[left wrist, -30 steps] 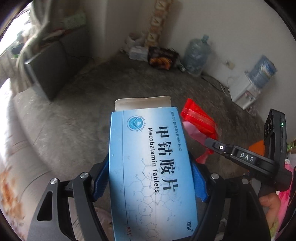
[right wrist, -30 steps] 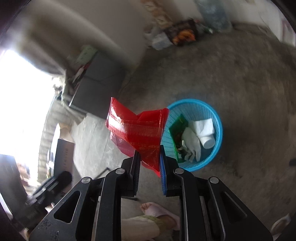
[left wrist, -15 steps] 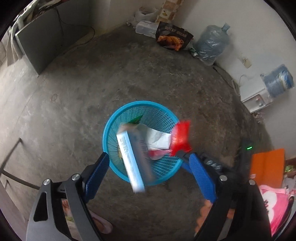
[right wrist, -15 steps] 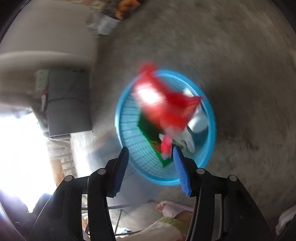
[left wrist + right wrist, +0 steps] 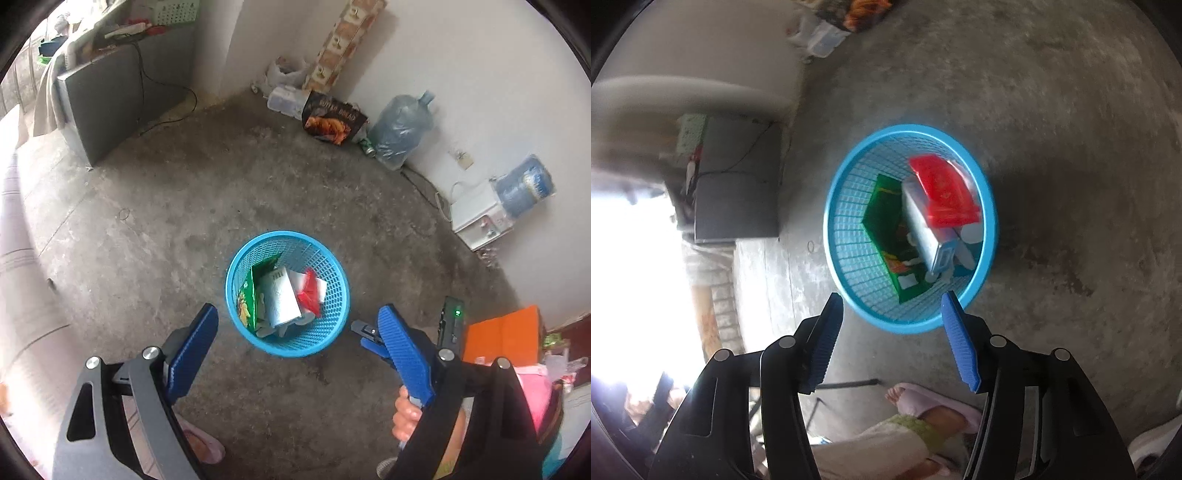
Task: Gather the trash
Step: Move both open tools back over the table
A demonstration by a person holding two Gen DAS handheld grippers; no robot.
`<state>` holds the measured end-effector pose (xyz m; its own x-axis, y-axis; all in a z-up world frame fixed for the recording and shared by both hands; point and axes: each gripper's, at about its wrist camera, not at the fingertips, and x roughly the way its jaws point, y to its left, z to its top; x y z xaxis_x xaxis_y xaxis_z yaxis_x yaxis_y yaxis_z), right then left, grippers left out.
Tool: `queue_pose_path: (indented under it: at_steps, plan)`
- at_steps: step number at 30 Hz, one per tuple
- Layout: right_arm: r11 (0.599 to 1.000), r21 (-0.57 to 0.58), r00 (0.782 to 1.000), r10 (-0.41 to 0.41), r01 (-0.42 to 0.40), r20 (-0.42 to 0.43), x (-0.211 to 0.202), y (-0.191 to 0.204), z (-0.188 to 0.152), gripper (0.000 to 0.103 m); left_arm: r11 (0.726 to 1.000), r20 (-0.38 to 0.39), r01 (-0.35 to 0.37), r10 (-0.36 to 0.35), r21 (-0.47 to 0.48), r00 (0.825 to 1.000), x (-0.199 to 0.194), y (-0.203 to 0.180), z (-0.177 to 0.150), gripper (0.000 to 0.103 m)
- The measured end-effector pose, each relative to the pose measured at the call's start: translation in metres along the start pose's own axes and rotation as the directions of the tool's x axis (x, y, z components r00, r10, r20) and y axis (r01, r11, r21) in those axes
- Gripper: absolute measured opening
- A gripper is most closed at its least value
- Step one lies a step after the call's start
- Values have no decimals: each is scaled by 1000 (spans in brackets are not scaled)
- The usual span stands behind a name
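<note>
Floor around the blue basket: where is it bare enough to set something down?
Bare concrete lies all around the blue basket, widest between it and the grey cabinet. It is crowded along the far wall: bread bag, water jug, water dispenser. The basket itself is cluttered with the medicine box and red wrapper.

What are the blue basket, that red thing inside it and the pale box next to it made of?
The blue basket looks like moulded plastic: an open lattice wall under a smooth, glossy rim. The red wrapper seems to be thin plastic film, shiny, slightly see-through and creased. The pale box looks like printed cardboard, flat-sided with a matte face, though blur leaves the finish uncertain.
</note>
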<state>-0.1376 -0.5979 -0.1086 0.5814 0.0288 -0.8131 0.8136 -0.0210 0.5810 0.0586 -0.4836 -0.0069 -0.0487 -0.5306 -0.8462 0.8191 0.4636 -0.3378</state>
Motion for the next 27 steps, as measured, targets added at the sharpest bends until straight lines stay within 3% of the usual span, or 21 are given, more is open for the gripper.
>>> queue_pose_path:
  at_steps: [4,9,13,15,20,24,27]
  plan:
    - [993,-118,1000,4,-2,17,-31,24,-19,58,1000,71,-3,3,-2,998,-64,16,-10,86]
    - [960,-278,999,29,-21,26,-61,68,-48,63,998,179,-26,35,-52,983,-149,53,-47,87]
    - [900,-435,998,57,-43,19,-79,123,-78,65,991,293,-81,110,-111,950,-218,92,-95,87]
    - [863,-501,997,79,-67,3,-83,152,-94,66,981,349,-111,161,-160,923,-250,113,-119,88]
    - [731,-665,988,126,-153,-90,-73,235,-151,69,915,471,-152,328,-373,819,-329,169,-196,90]
    - [593,-765,967,121,-251,-224,-47,299,-214,72,823,493,-154,465,-546,736,-373,213,-264,90]
    - [516,-784,934,108,-345,-340,-18,338,-261,75,755,460,-159,536,-636,707,-386,236,-300,90]
